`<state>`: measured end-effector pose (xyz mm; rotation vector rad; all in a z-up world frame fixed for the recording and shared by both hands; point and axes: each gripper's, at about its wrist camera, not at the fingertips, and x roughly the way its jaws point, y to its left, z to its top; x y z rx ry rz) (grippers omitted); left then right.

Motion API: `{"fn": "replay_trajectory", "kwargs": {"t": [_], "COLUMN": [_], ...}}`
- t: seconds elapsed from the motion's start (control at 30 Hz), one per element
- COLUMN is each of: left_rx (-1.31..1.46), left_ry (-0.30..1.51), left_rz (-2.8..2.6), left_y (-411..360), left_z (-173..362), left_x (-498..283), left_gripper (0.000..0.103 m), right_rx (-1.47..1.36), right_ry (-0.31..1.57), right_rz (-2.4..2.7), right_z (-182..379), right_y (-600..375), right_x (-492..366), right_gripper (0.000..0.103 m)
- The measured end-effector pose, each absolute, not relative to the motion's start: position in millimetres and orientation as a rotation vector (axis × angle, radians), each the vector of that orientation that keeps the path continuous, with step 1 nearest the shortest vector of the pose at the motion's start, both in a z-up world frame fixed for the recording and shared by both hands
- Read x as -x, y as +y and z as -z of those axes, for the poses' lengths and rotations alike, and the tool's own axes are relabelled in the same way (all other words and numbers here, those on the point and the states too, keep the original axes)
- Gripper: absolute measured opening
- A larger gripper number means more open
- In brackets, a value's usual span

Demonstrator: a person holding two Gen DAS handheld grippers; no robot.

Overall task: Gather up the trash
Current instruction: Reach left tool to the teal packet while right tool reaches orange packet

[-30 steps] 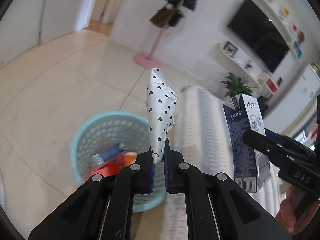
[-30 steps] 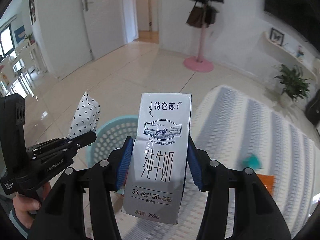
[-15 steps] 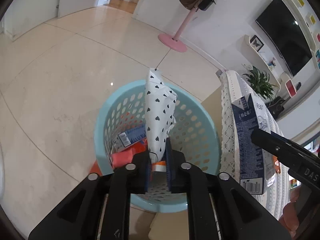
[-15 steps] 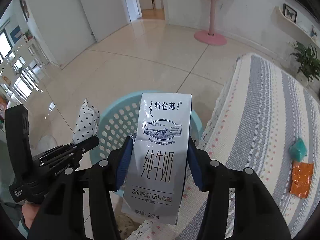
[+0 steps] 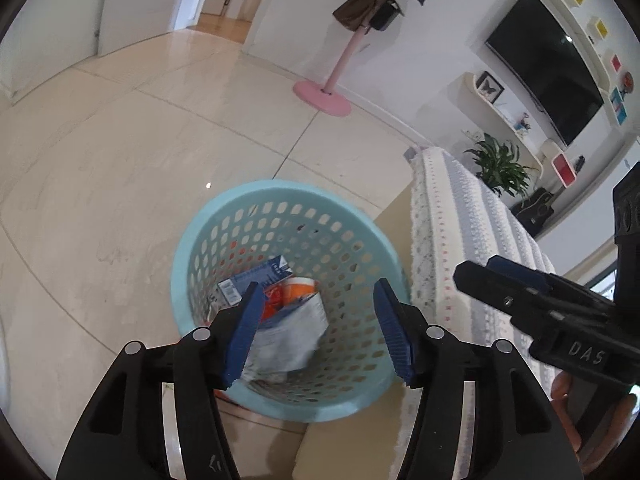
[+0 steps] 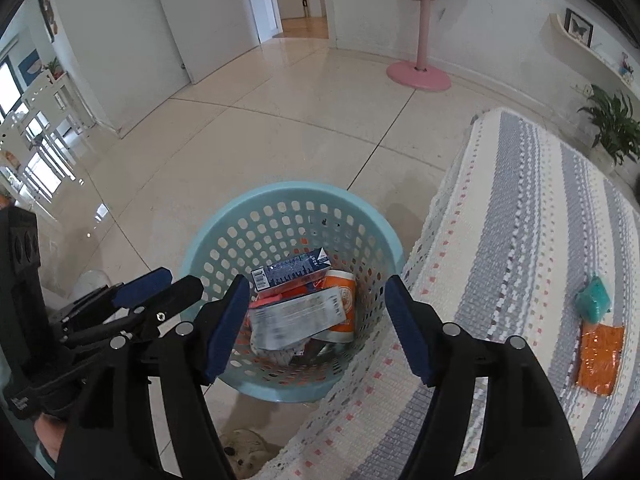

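While the striped tabletop cloth (image 6: 520, 240) stretches off to the right of the right gripper (image 6: 316, 332), the pale blue basket (image 6: 224, 224) sits on the floor directly beneath both grippers. In it lie a grey milk carton (image 6: 296, 316), a blue carton (image 6: 296, 270) and an orange cup (image 6: 344, 300). The left gripper (image 5: 318, 330) and the right one are both opening, jaws spread with nothing between them. Right of the right gripper, an orange wrapper (image 6: 600, 360) and a teal scrap (image 6: 594, 300) rest on the cloth.

A pale blue perforated basket (image 6: 224, 236) stands beside a cream cloth (image 6: 520, 216) striped grey with pink dots.
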<state>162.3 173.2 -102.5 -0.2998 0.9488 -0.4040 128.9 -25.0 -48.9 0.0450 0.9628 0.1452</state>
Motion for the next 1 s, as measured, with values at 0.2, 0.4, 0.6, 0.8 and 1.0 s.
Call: {"fn": "replay_trajectory", "kwargs": {"t": [0.2, 0.4, 0.6, 0.8, 1.0], "left_rx": [0.315, 0.277, 0.226, 0.106, -0.068], "left_ry": [0.881, 0.804, 0.783, 0.829, 0.942], "left_rz": [0.466, 0.586, 0.730, 0.835, 0.887], "left_y": [154, 104, 30, -67, -165], "left_z": [67, 21, 2, 16, 73], "left_x": [-149, -129, -115, -119, -142], "left_gripper": [0.054, 0.054, 0.054, 0.062, 0.061], "right_rx": [-0.043, -0.043, -0.075, -0.093, -0.144], "right_ry": [0.877, 0.758, 0.739, 0.753, 0.812], "right_rz": [-0.144, -0.056, 0.114, 0.264, 0.307], "right_z": [17, -24, -28, 0, 48], "right_y": [-48, -115, -213, -290, -332], "right_x": [-102, -56, -19, 5, 11], "right_gripper": [0.066, 0.066, 0.066, 0.066, 0.055]}}
